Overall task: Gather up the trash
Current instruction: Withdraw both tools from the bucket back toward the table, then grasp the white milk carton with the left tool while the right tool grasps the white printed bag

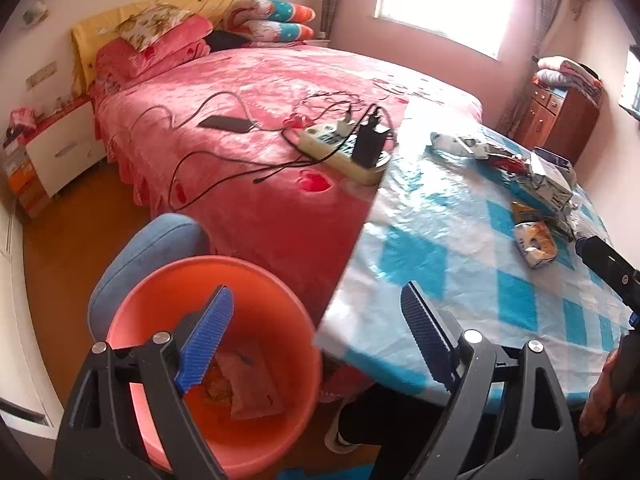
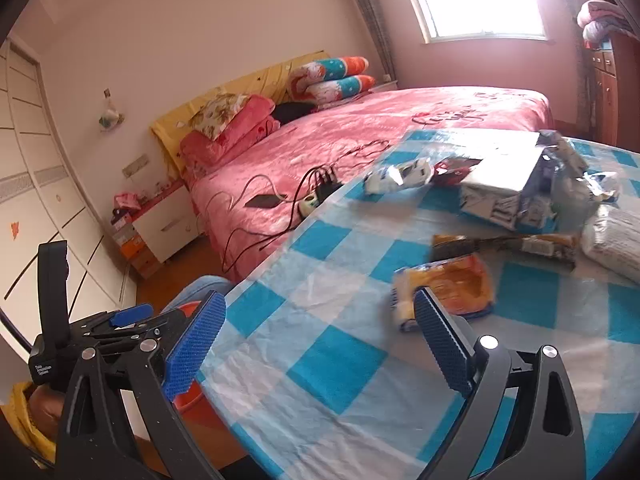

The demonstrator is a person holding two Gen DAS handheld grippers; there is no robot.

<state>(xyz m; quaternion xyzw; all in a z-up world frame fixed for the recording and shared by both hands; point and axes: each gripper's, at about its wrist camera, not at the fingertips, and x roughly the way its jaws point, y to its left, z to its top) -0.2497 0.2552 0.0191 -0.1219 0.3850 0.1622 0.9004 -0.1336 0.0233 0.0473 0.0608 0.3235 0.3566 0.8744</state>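
Observation:
An orange plastic basin point(image 1: 136, 320) stands on the floor beside the table, with a pale wrapper point(image 1: 252, 388) and some scraps in it. My left gripper point(image 1: 318, 336) hangs open above the basin's right rim and the table corner, nothing between its blue pads. On the blue-and-white checked tablecloth point(image 2: 320, 360) lie a yellow-orange wrapper point(image 2: 444, 284), a dark brown wrapper point(image 2: 504, 244), a white crumpled packet point(image 2: 400, 174) and a heap of packaging point(image 2: 516, 184). My right gripper point(image 2: 320, 344) is open and empty over the cloth, its right finger just short of the yellow-orange wrapper point(image 1: 534, 244).
A bed with a pink cover point(image 1: 248, 92) runs along the table's far side, carrying a power strip point(image 1: 344, 152), cables and a phone point(image 1: 224, 123). A blue stool point(image 1: 148, 248) stands behind the basin. A person's leg and shoe point(image 1: 340, 436) show under the table.

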